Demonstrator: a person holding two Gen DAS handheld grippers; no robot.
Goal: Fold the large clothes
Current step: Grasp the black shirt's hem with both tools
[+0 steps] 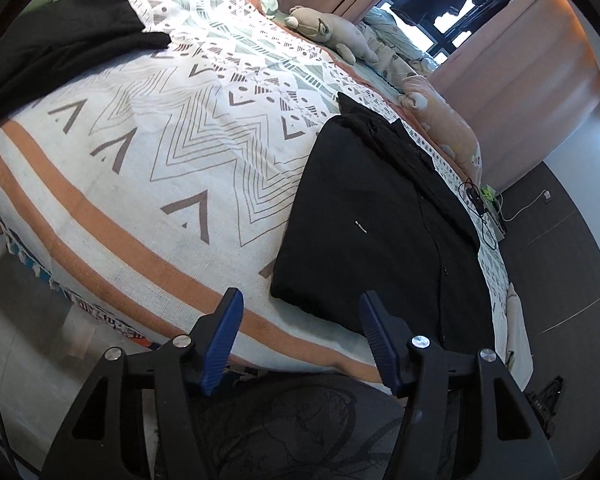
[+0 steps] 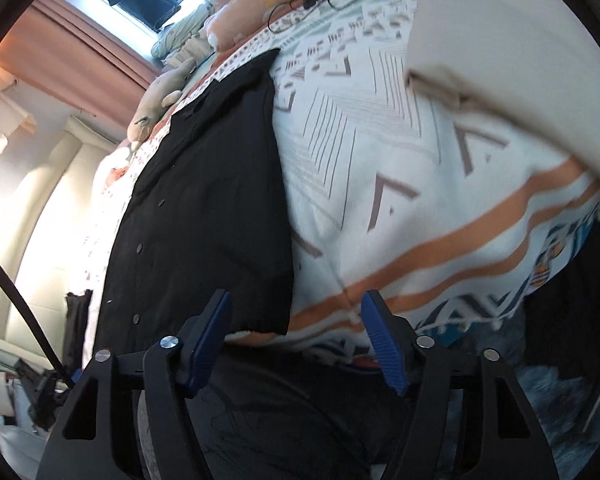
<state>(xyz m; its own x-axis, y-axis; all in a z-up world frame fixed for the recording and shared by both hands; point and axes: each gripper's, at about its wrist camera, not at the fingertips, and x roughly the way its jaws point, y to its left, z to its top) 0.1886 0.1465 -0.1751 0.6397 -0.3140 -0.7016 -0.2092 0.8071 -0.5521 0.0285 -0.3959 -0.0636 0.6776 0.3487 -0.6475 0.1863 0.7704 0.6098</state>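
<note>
A black button-up shirt (image 1: pixel 380 224) lies folded lengthwise on the patterned bedspread (image 1: pixel 160 152), near the bed's near edge. It also shows in the right wrist view (image 2: pixel 204 200), with its button row facing up. My left gripper (image 1: pixel 300 312) is open and empty, held just short of the shirt's near hem. My right gripper (image 2: pixel 294 312) is open and empty, above the hem's corner and the bed edge. A second black garment (image 1: pixel 56 52) lies crumpled at the far left of the bed.
Plush toys (image 1: pixel 332 32) and an orange pillow (image 1: pixel 444 120) line the far side of the bed by the curtains. A cable bundle (image 1: pixel 476 200) lies near the shirt. A cream folded cloth (image 2: pixel 512 64) sits on the bed at the right wrist view's upper right.
</note>
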